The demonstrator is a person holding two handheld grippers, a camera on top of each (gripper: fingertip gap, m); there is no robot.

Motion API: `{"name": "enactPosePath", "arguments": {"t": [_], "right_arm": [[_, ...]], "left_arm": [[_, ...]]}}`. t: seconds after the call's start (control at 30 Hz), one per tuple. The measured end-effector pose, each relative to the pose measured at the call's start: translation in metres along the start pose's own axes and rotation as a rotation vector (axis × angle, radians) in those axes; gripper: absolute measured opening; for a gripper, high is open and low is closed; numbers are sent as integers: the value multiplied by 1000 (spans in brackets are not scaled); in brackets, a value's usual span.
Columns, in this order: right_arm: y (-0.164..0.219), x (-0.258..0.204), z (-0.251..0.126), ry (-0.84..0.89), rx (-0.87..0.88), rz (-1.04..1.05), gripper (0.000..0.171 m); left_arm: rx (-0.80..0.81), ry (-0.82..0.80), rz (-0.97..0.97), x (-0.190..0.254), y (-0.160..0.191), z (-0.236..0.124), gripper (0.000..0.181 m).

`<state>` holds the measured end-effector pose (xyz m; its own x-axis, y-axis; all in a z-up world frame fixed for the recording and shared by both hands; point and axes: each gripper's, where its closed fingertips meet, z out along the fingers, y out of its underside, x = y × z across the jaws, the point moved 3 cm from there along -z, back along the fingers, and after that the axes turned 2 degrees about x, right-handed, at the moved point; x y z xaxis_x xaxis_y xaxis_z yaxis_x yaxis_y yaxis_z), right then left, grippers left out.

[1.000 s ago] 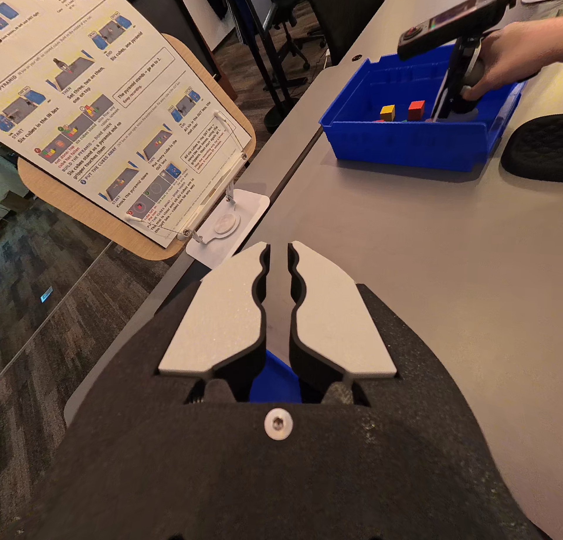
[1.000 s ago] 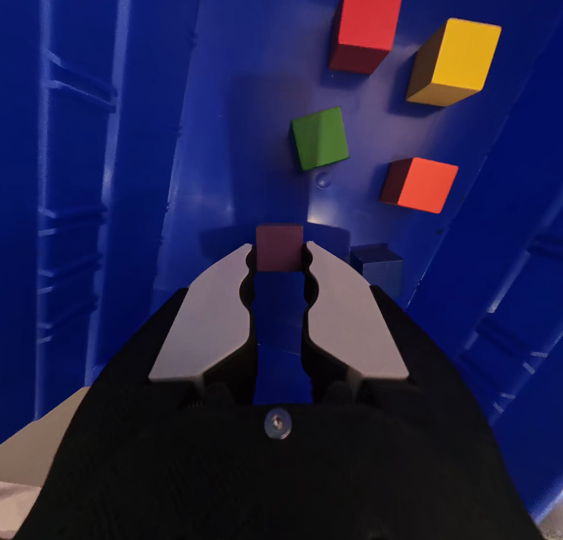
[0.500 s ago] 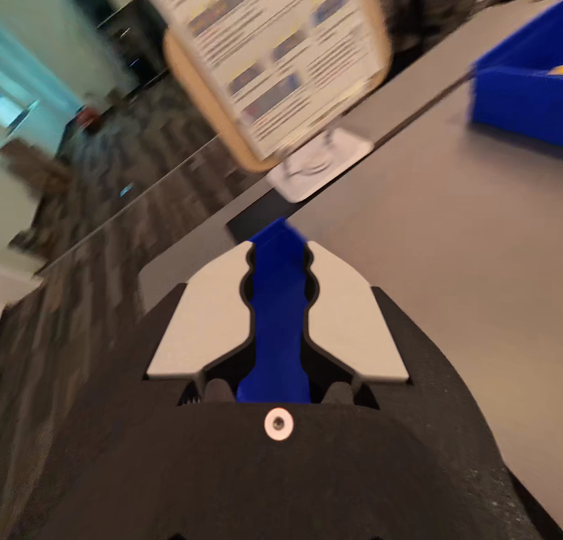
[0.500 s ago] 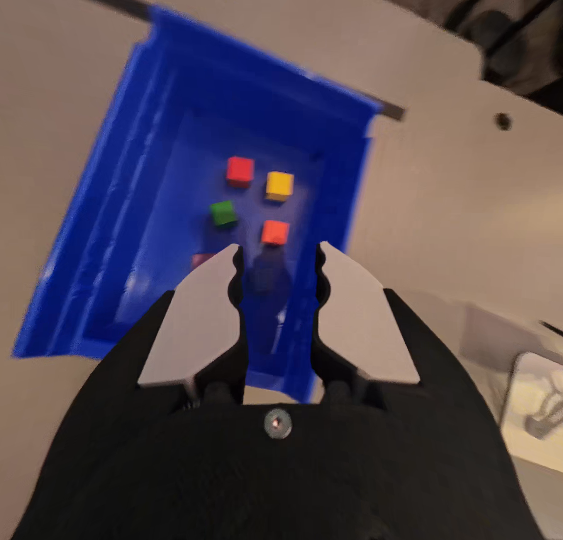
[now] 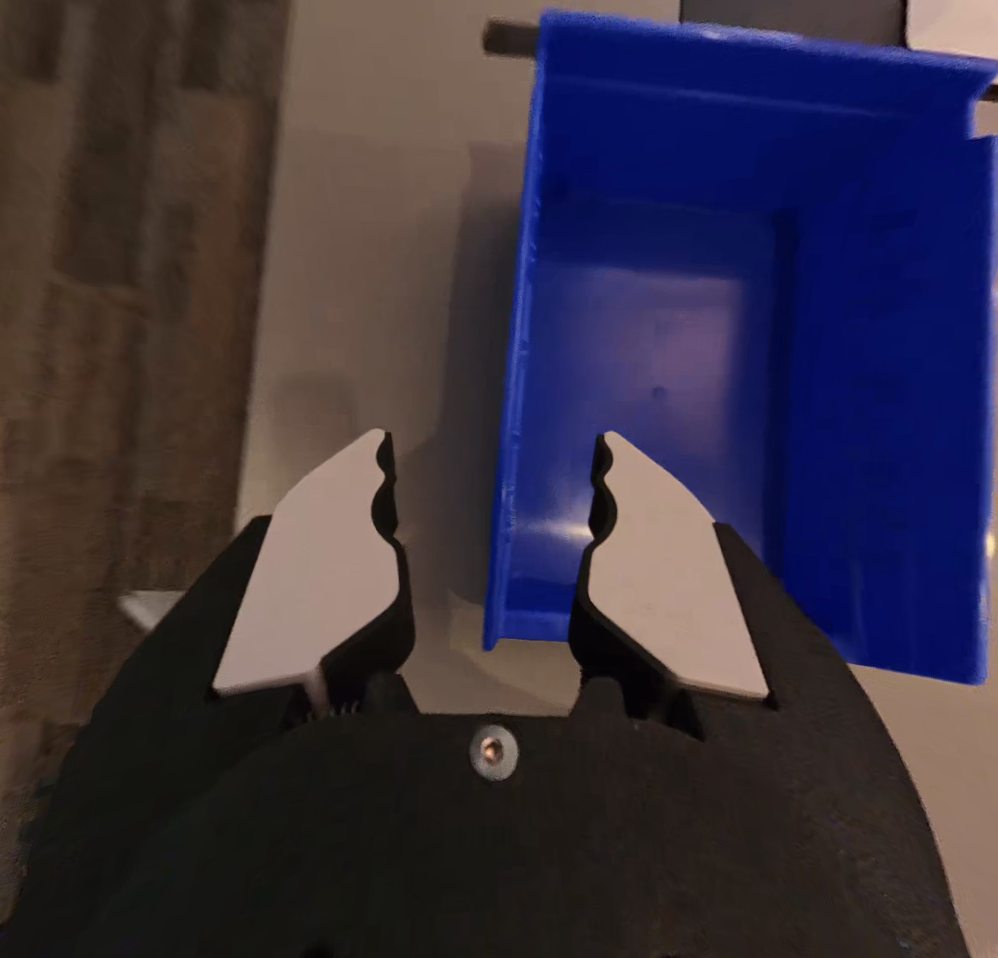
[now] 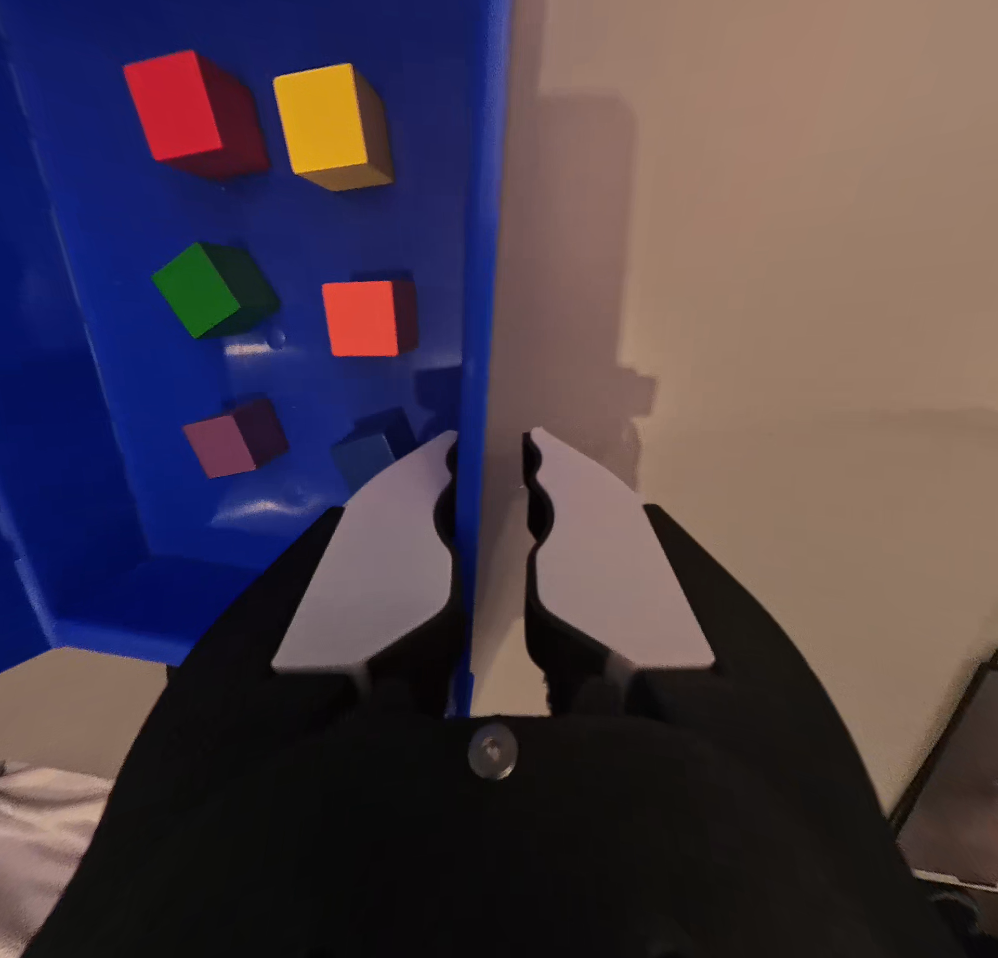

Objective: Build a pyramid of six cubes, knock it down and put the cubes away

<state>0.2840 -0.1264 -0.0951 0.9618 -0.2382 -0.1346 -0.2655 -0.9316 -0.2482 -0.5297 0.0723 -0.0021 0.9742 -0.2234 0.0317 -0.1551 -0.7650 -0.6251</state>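
In the right wrist view a blue bin [image 6: 478,230] holds several cubes: red [image 6: 173,106], yellow [image 6: 321,116], green [image 6: 197,289], orange [image 6: 359,316], purple [image 6: 218,446] and dark blue [image 6: 364,454]. My right gripper [image 6: 490,435] is open and straddles the bin's right wall; its left finger touches the wall and its right finger stands clear of it. In the left wrist view a second blue bin [image 5: 810,95] is empty. My left gripper [image 5: 492,438] is wide open, with that bin's left wall between its fingers.
Both bins stand on a grey table [image 6: 783,230]. The table's edge and a carpeted floor [image 5: 108,284] lie left of the empty bin. A dark flat object [image 6: 950,770] sits at the lower right of the right wrist view, and a pale cloth [image 6: 32,835] at its lower left. About 85 cm separates my left fingertips from my right.
My right gripper let go of the purple cube, rose out of the bin and came down over its right wall. My left gripper swung from the instruction sheet to above the empty bin and opened.
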Motion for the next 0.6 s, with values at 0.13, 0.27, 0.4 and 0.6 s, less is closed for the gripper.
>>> {"name": "enactPosePath", "arguments": {"t": [0.13, 0.27, 0.4, 0.6], "right_arm": [[2, -7, 3, 31, -66, -49, 9], [1, -7, 3, 32, -75, -13, 8], [2, -9, 3, 26, -71, -10, 8], [2, -34, 6, -26, -52, -8, 7]], "left_arm": [[-202, 36, 13, 4, 21, 34, 56], [-254, 66, 3, 6, 24, 52, 21], [-316, 75, 4, 8, 30, 64, 7], [-356, 122, 102, 29, 32, 67, 6]]}}
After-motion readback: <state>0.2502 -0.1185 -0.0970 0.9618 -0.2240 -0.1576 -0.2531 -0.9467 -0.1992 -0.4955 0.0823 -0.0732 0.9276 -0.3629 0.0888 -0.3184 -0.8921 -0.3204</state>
